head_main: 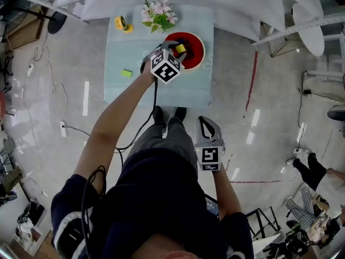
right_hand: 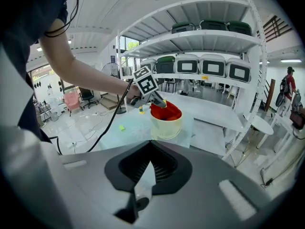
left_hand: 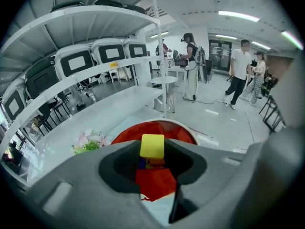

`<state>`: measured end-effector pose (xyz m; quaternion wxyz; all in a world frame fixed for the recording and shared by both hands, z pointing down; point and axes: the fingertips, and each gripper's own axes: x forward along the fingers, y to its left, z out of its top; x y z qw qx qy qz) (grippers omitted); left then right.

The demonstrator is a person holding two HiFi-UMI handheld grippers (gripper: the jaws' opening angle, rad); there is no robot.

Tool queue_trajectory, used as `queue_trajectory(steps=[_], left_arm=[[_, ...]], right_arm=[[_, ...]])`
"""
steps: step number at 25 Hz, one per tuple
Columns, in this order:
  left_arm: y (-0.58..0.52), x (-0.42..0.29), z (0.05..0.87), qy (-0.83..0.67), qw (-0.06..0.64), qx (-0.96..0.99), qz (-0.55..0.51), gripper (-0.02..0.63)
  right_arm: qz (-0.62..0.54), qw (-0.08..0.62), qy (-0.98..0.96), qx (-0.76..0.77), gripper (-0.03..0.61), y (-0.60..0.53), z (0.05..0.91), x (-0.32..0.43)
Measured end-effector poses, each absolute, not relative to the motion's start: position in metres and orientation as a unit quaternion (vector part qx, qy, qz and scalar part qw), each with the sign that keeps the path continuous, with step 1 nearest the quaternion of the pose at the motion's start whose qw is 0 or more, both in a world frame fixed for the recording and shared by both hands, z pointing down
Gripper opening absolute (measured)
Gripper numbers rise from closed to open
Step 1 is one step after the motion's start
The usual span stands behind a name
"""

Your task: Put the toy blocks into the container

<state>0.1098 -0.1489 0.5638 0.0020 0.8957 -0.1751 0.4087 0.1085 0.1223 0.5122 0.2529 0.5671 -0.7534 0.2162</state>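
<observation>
While the left gripper (head_main: 177, 50) pinches the small yellow toy cube (left_hand: 152, 146) between partly closed jaws just above the round red-lined container (head_main: 199, 56), releasing near the rim could bounce it onto the pale table (head_main: 161, 93).

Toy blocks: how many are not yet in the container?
2: a yellow block held in the left gripper above the container, and a green block on the table. Others may be hidden.
</observation>
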Motion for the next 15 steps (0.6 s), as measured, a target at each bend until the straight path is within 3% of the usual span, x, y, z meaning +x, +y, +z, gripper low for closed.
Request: queue_trajectory(steps=[13,15], left_arm=[[-0.156,0.120,0.567,-0.177,-0.029,0.891,0.417,0.164],[-0.154,0.121,0.569,-0.174,-0.027,0.891,0.418,0.205]], right_arm=[[0.222,0.256,-0.750,0.568,-0.002,0.127,0.513,0.114],[0.223,0.256,-0.749,0.569,-0.002,0.129,0.513,0.114]])
